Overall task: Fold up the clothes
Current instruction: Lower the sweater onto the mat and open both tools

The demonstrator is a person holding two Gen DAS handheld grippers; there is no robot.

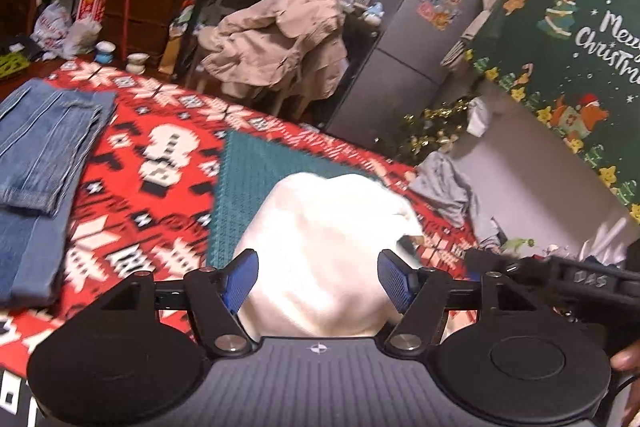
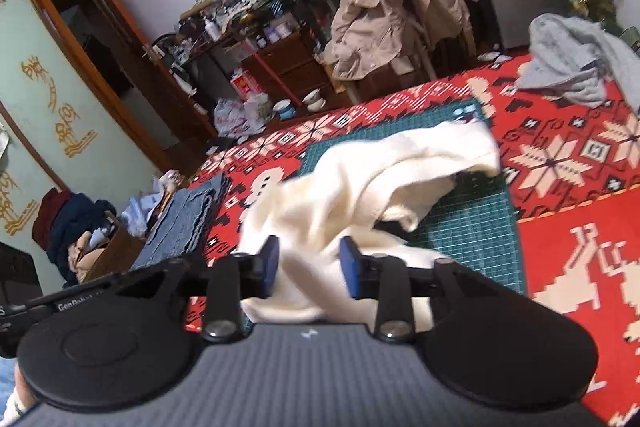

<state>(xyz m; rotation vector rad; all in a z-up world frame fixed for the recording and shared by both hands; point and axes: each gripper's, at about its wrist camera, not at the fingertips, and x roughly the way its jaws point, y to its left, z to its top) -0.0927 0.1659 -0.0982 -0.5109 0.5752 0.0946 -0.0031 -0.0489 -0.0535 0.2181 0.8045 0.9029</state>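
Left wrist view — left gripper (image 1: 318, 277) angled down, jaws released over cream garment (image 1: 320, 247); right gripper (image 2: 310, 267) likewise.

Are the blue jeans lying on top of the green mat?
No, the folded blue jeans lie on the red patterned blanket, off to the side of the green mat, which has the white garment on it.

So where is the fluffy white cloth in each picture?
Left wrist view: the white garment is at bottom centre, bunched between the left gripper's open fingers, lying partly on the green mat.
Right wrist view: it sprawls across the centre, from the right gripper up to the mat's far edge.
Shared landmark: the beige jacket draped over a chair, at the back in both.
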